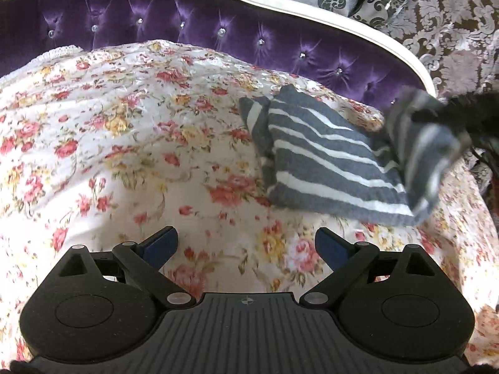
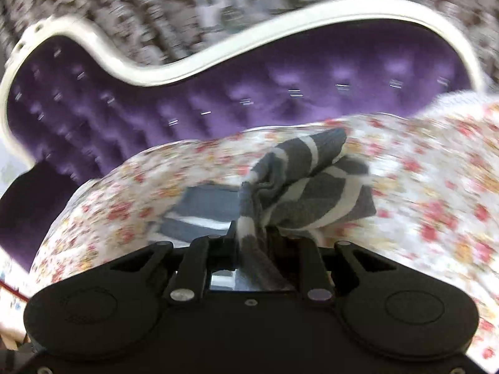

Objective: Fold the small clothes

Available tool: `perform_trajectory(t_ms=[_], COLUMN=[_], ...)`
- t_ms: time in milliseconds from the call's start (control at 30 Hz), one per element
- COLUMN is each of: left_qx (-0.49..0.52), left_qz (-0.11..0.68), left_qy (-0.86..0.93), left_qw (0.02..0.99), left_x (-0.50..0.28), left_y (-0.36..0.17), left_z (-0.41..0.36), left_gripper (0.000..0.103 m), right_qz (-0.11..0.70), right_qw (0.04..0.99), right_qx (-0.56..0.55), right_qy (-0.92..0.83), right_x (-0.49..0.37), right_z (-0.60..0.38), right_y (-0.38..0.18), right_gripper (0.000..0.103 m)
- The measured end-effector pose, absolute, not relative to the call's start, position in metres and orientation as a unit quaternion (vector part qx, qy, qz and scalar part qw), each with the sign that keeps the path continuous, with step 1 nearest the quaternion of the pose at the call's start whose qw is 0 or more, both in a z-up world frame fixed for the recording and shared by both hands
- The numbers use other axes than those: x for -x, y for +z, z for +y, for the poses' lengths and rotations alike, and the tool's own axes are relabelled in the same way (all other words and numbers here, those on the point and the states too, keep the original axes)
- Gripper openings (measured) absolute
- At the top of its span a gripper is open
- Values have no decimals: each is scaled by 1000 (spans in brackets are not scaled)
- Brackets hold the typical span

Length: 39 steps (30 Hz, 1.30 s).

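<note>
A small grey garment with white stripes (image 1: 327,155) lies on the floral bedspread (image 1: 124,143), right of centre in the left wrist view. Its right part (image 1: 427,143) is lifted and folded over, blurred, held by my right gripper (image 1: 449,112) at the frame's right edge. In the right wrist view my right gripper (image 2: 252,237) is shut on a bunched corner of the garment (image 2: 308,187); the rest lies flat behind (image 2: 202,215). My left gripper (image 1: 246,246) is open and empty, above the bedspread, short of the garment.
A purple tufted headboard (image 1: 187,25) with a white curved frame (image 1: 312,12) stands behind the bed. Grey damask wallpaper (image 1: 452,25) is beyond. The bedspread spreads wide to the left of the garment.
</note>
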<state>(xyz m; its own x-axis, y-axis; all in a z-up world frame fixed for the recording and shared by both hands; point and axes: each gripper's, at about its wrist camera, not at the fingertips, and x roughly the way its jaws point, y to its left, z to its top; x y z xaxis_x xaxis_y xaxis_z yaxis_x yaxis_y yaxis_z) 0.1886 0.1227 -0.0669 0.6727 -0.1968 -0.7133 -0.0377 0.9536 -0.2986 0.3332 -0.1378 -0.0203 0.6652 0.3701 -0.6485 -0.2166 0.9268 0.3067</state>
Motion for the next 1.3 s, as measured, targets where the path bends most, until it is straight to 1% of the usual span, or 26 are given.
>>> perform_trajectory(t_ms=[167, 300, 367, 433, 500, 600, 667, 800, 833, 1067, 1200, 1300], left_qx=[158, 165, 166, 166, 168, 169, 164, 155, 153, 105, 84, 76], left_qz=[399, 397, 396, 397, 397, 395, 390, 372, 366, 326, 319, 321], left_qy=[-48, -46, -46, -47, -47, -48, -50, -57, -58, -68, -69, -56], left_qw=[902, 902, 902, 901, 901, 902, 905, 913, 916, 937, 941, 942], left_x=[-177, -171, -169, -169, -168, -168, -168, -178, -181, -222, -250, -267], left_y=[-70, -71, -71, -70, -69, -65, -59, -40, -35, 5, 5, -6], left_z=[129, 133, 134, 135, 135, 135, 133, 127, 125, 86, 62, 52], left_gripper=[96, 96, 96, 96, 96, 96, 96, 96, 96, 96, 96, 96], right_qz=[400, 415, 419, 417, 403, 382, 366, 349, 348, 344, 348, 351], right_qw=[891, 885, 884, 879, 873, 869, 877, 899, 905, 922, 922, 920], right_qx=[-75, -29, -17, -21, -49, -103, -114, -99, -92, -70, -74, -79], right_qy=[202, 207, 208, 233, 271, 297, 291, 244, 228, 165, 154, 152], right_x=[-341, -341, -338, -336, -331, -324, -321, -317, -316, -305, -298, -294], right_z=[-73, -32, -20, -14, -21, -41, -53, -83, -91, -126, -142, -148], right_y=[-38, -59, -68, -69, -62, -48, -38, -29, -30, -50, -58, -65], right_gripper=[25, 25, 29, 38, 46, 46, 47, 48, 49, 49, 49, 49])
